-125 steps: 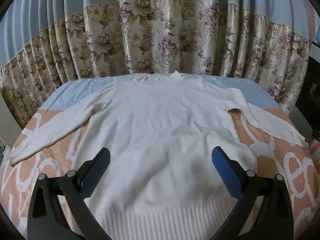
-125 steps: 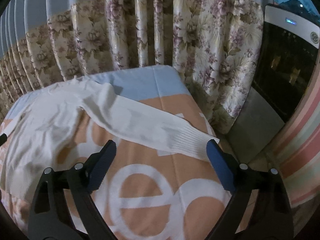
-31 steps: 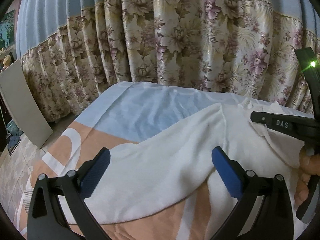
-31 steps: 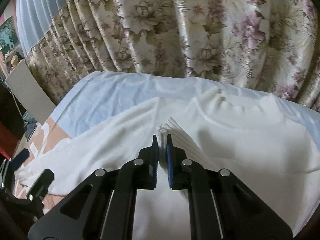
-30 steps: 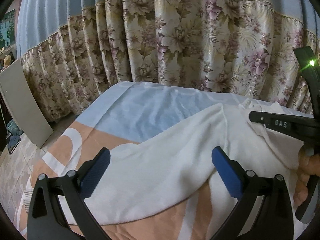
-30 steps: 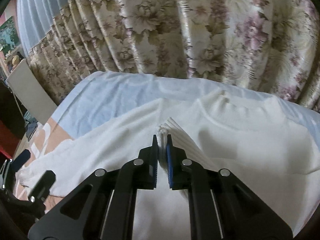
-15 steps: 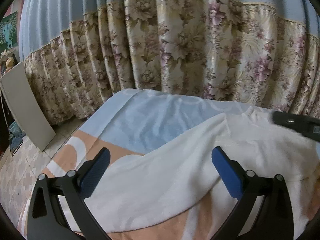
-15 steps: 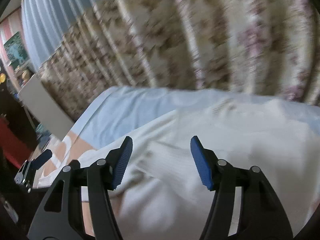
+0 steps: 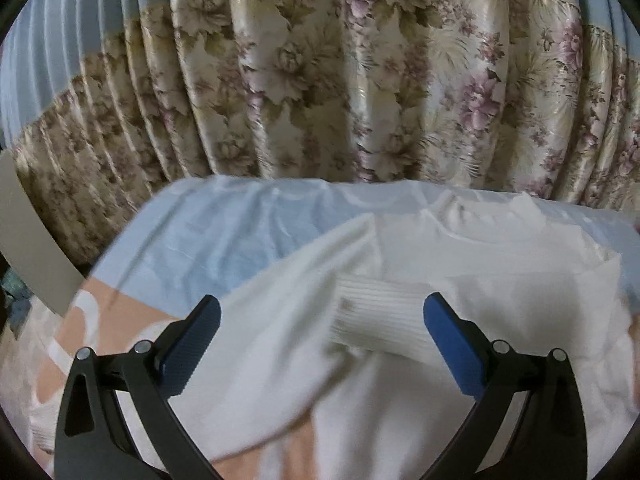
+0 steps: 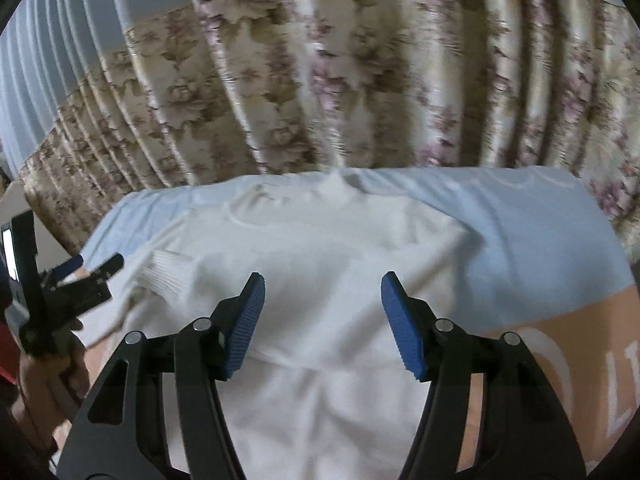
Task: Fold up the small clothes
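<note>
A white knit sweater (image 9: 440,264) lies on the bed, neck toward the curtain. One sleeve is folded across the chest, and its ribbed cuff (image 9: 376,316) rests between my left fingers. The other sleeve (image 9: 256,360) stretches out toward the lower left. My left gripper (image 9: 320,340) is open and empty just above the cuff. My right gripper (image 10: 322,328) is open and empty over the sweater's body (image 10: 328,264). The cuff also shows in the right wrist view (image 10: 168,276), with the left gripper (image 10: 80,276) at the left edge.
A blue and orange bedsheet (image 9: 224,240) with white letters covers the bed. A floral curtain (image 9: 360,80) hangs right behind the bed's far edge. A grey board (image 9: 32,248) leans at the left beside the bed.
My right gripper opened and let go of the sleeve cuff, which now lies across the chest. It drew back to the right. My left gripper turned toward the sweater's body.
</note>
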`<control>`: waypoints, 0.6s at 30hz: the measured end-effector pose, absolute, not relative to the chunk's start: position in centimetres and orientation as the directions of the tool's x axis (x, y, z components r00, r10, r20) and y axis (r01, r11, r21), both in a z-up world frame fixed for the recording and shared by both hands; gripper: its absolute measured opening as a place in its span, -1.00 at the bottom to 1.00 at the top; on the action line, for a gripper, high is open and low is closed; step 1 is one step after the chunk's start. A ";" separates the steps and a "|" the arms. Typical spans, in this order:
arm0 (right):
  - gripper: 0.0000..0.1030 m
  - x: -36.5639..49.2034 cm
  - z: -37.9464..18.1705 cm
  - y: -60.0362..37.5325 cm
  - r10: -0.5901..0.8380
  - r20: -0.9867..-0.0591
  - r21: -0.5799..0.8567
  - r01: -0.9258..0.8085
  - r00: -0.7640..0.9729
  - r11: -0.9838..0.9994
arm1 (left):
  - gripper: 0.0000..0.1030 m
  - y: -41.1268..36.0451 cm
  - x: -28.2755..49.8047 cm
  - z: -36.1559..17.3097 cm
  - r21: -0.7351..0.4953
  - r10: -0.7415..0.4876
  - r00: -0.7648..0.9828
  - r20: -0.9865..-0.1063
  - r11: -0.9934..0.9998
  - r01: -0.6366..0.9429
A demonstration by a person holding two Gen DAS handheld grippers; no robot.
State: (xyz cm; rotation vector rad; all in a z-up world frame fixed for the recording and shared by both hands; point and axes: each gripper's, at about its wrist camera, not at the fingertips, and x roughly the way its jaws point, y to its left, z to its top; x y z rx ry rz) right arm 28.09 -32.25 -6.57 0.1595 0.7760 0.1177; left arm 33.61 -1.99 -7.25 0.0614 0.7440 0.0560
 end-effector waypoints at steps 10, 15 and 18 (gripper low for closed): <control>0.23 29.6 -9.3 -35.7 0.023 -0.728 0.081 0.053 0.685 0.995 | 0.97 -4.5 35.9 -8.7 0.119 0.097 0.714 -0.694 0.993 -0.020; 0.23 32.9 -11.6 -37.4 -0.070 -0.782 0.005 0.119 0.619 0.993 | 0.97 -4.9 37.9 -11.1 0.139 0.115 0.664 -0.739 0.990 -0.016; 0.23 34.5 -13.1 -38.0 -0.101 -0.807 -0.031 0.129 0.582 0.991 | 0.97 -4.9 38.7 -12.5 0.164 0.140 0.638 -0.757 0.986 -0.022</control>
